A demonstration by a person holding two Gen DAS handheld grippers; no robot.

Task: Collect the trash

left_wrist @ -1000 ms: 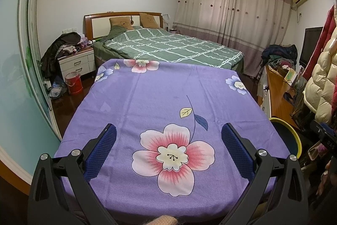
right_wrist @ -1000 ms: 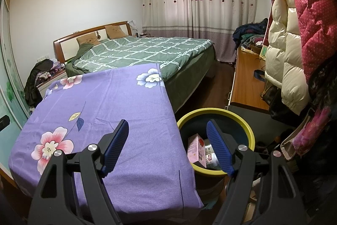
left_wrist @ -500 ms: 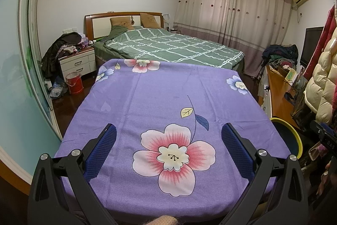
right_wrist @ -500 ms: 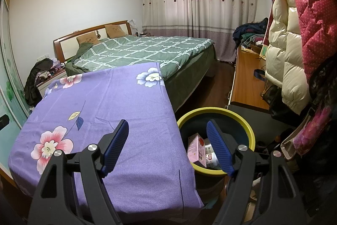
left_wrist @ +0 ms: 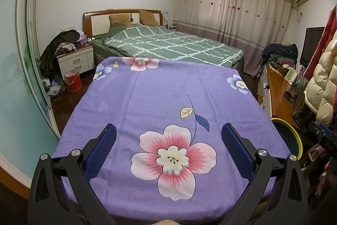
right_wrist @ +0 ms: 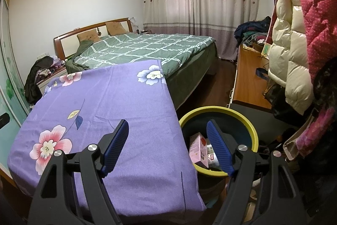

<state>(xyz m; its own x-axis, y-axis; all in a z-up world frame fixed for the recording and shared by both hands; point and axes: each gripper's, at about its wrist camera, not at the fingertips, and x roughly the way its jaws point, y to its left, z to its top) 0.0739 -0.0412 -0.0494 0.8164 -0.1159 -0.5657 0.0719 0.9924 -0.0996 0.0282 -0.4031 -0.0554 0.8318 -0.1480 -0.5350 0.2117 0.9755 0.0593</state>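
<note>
Left claw (left_wrist: 168, 140): jaws wide apart, nothing between pads, poised over the table (left_wrist: 147, 98) under its purple floral cloth. Right claw (right_wrist: 167, 138): jaws spread, nothing gripped, poised across the table's right edge and the bin (right_wrist: 251, 132).

Task items: no loose trash visible on the cloth in either view. Trash seen sits in the bin only.

Step in hand (judgement): collection appears complete or near it; this reads as a final check w/ both claws free. To do it well:
- Sweep the cloth edge to edge, esp. the far corners at 11 and 1 o'clock in the left view, before calling it done.
- Check the floor strip between table and bin; it is mostly hidden by the cloth's overhang.
- Keep jaws parted and clear of the cloth so the fabric isn't snagged or dragged.

Containers:
- Bin, yellow rim, dark inside, at 4 o'clock of the table, just beside its right edge. Holds 1 pink carton (right_wrist: 197, 151) leaning on the near-left wall, plus a white printed pack (right_wrist: 211, 156) touching it; right claw's finger hides part of the contents. Not full.
- Red bucket (left_wrist: 72, 82) on the floor at 10 o'clock in the left view, near the nightstand (left_wrist: 76, 60); contents cannot be told.
</note>
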